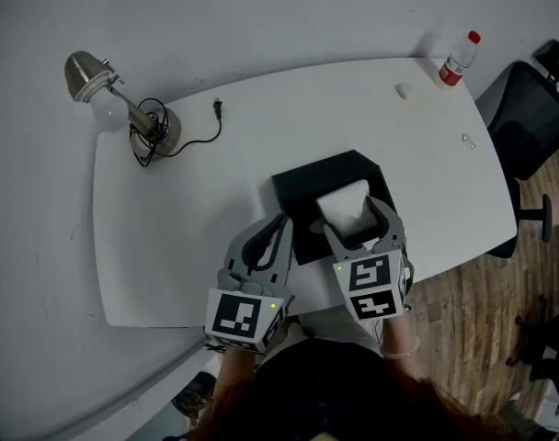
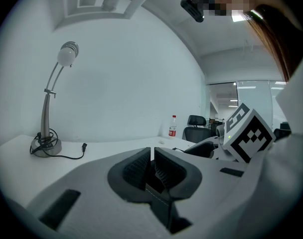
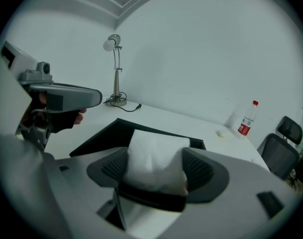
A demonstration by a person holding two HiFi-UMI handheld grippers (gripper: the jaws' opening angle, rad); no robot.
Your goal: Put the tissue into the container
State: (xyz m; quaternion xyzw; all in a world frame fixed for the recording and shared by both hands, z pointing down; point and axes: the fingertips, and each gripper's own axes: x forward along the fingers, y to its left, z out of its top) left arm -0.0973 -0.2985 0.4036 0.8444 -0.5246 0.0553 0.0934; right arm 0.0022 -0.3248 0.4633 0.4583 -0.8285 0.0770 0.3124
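Held white folded tissue (image 3: pixel 151 151), judged soft, light and crushable, mid-fold in clamped right hand-held gripper (image 3: pixel 155 169) over black rectangular container (image 1: pixel 302 186) at frame centre; left hand-held gripper (image 2: pixel 152 167) closed, empty.

head: steeply down on table (image 1: pixel 169 246) | gripper views: low, forward, sharing lamp (image 2: pixel 44 146)

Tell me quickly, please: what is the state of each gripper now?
Left gripper: closed, empty.
Right gripper: closed on the tissue.
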